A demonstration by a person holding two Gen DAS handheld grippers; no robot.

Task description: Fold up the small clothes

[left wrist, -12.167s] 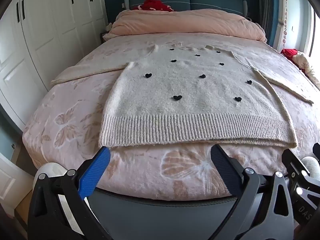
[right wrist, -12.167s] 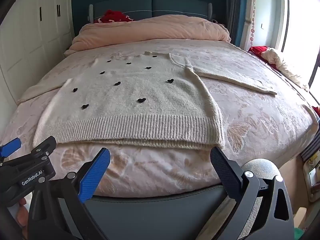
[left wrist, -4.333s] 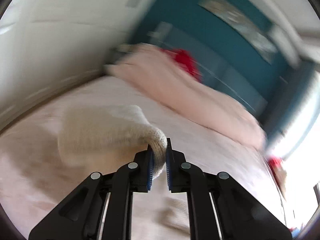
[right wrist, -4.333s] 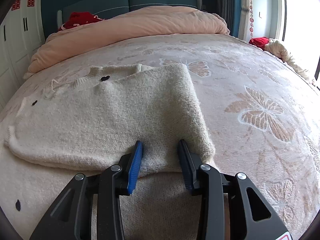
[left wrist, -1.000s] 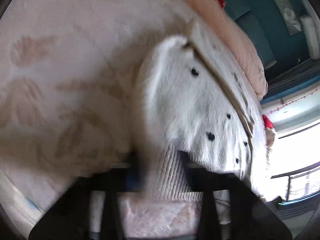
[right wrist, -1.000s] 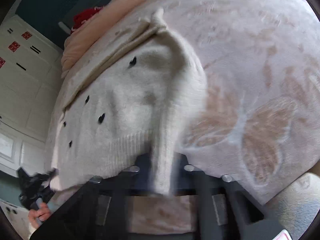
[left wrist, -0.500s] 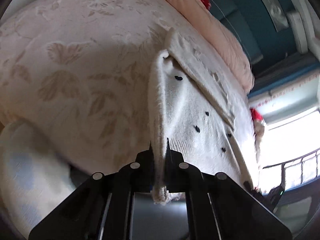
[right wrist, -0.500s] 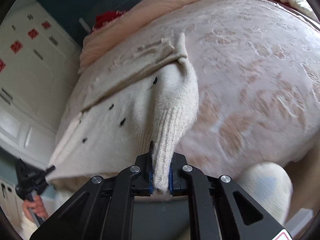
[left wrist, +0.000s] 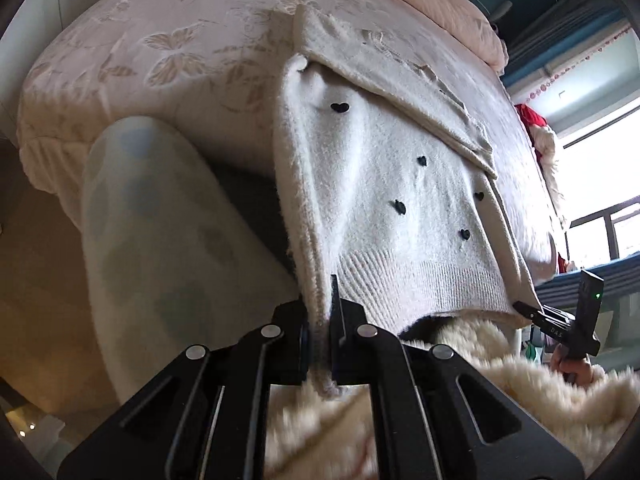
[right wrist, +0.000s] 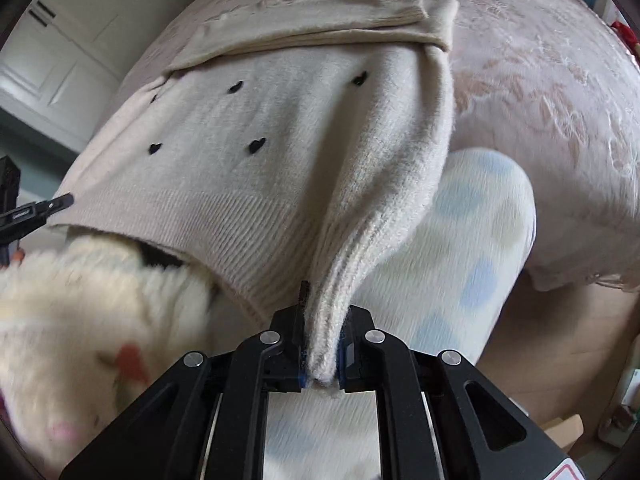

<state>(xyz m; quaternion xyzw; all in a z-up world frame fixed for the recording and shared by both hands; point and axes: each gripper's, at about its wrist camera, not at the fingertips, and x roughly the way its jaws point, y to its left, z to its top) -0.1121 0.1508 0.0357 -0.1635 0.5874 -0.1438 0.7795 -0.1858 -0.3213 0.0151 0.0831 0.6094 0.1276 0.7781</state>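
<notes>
A cream knit sweater (right wrist: 280,136) dotted with small black hearts (right wrist: 256,145) hangs stretched off the foot of the bed (right wrist: 560,80), its sleeves folded across the chest. Soft, light and floppy, it looks likely to sag wherever unsupported; the ribbed hem (left wrist: 400,280), thicker and grippier, seems the sound place to hold. Each hem corner sits pinched deep between closed jaws: the left gripper (left wrist: 319,328) clamps one corner, the right gripper (right wrist: 322,344) the other, with the fabric taut between them over the person's fleecy clothing (right wrist: 80,300).
</notes>
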